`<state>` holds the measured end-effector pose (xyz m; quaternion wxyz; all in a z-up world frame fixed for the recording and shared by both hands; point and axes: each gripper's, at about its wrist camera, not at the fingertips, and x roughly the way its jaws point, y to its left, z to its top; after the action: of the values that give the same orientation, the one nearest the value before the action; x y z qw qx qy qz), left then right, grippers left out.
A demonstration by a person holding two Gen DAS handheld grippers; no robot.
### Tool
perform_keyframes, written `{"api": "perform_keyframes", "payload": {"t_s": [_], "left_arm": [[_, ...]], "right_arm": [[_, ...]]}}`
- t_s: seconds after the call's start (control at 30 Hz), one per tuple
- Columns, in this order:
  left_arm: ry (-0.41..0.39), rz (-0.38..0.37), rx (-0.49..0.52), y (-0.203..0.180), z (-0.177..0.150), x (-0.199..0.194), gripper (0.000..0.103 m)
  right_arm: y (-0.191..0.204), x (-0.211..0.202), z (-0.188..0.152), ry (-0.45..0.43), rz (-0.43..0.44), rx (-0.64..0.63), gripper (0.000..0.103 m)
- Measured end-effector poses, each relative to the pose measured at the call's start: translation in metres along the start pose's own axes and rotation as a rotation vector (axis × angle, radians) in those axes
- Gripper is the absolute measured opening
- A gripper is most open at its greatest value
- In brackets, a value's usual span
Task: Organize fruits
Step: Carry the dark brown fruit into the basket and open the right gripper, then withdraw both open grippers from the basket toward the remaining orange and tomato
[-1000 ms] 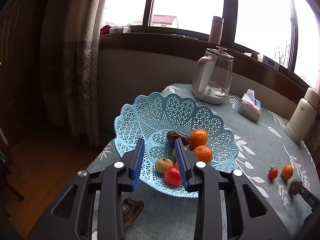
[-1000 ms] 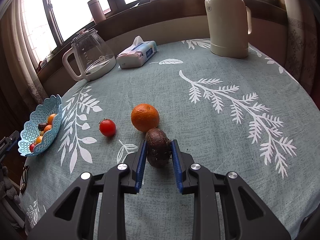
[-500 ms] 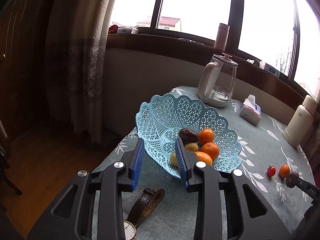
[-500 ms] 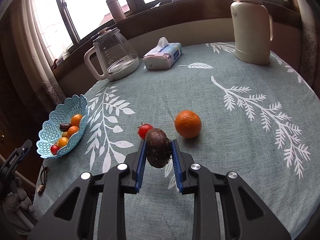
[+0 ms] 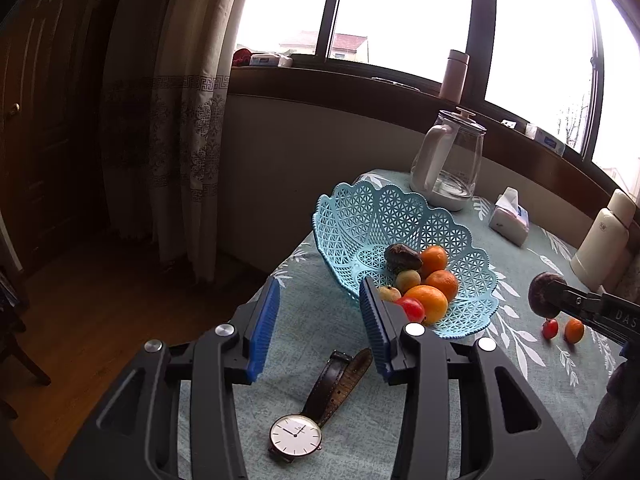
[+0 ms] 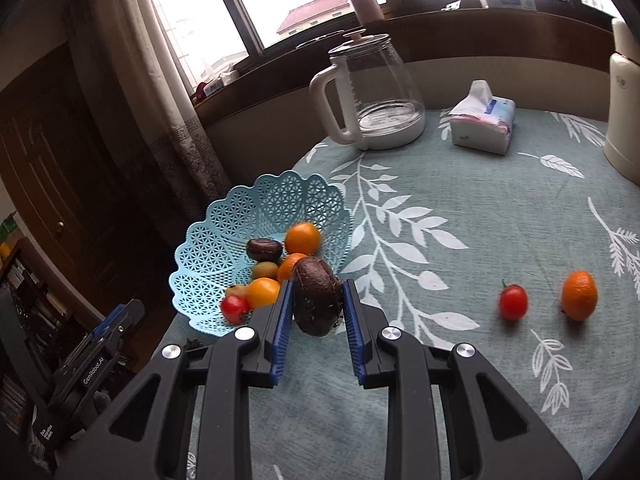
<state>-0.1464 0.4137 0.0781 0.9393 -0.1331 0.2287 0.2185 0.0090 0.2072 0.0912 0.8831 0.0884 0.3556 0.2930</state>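
Observation:
My right gripper (image 6: 315, 300) is shut on a dark brown avocado (image 6: 317, 300), held in the air just right of the light blue lattice basket (image 6: 224, 232). The basket holds another dark avocado (image 6: 263, 249), several oranges, a small green fruit and a red tomato (image 6: 234, 309). A red tomato (image 6: 513, 302) and an orange (image 6: 579, 295) lie loose on the tablecloth to the right. My left gripper (image 5: 316, 316) stands open and empty over the table's near edge, short of the basket (image 5: 360, 216). The held avocado (image 5: 542, 294) shows at the right of the left wrist view.
A wristwatch (image 5: 316, 404) with a brown strap lies on the cloth below my left gripper. A glass kettle (image 6: 372, 92), a tissue pack (image 6: 482, 118) and a cream thermos (image 6: 624, 104) stand toward the back. The table edge drops to a wooden floor (image 5: 100, 300) at left.
My right gripper lifted the avocado off the table and carried it left toward the basket. My left gripper drew back from over the basket toward the table's edge, bringing the watch into view.

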Motion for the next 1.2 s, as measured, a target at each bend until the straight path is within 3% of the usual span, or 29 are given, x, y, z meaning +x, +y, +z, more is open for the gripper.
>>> {"api": "perform_keyframes", "payload": {"t_s": [0.43,0.9,0.97,1.07,1.1,1.17,1.2], "left_arm": [[-0.016,0.043,-0.042,0.023,0.002,-0.012,0.043],[-0.016,0.041,-0.047,0.026,0.004,-0.012,0.046],[-0.019,0.042,-0.050,0.026,0.004,-0.013,0.061],[-0.027,0.040,-0.060,0.028,0.005,-0.015,0.070],[-0.028,0.039,-0.065,0.029,0.005,-0.015,0.073],[-0.036,0.043,-0.080,0.032,0.006,-0.016,0.091],[-0.039,0.045,-0.090,0.034,0.006,-0.017,0.092]], "right_arm": [[0.082,0.053,0.007,0.072,0.079,-0.138,0.025],[0.094,0.083,0.001,0.126,0.073,-0.142,0.027],[0.093,0.084,0.001,0.124,0.074,-0.136,0.027],[0.094,0.082,0.003,0.112,0.074,-0.129,0.031],[0.093,0.082,0.003,0.110,0.073,-0.126,0.039],[0.092,0.079,0.003,0.098,0.068,-0.115,0.056],[0.090,0.078,0.003,0.091,0.065,-0.110,0.058]]}}
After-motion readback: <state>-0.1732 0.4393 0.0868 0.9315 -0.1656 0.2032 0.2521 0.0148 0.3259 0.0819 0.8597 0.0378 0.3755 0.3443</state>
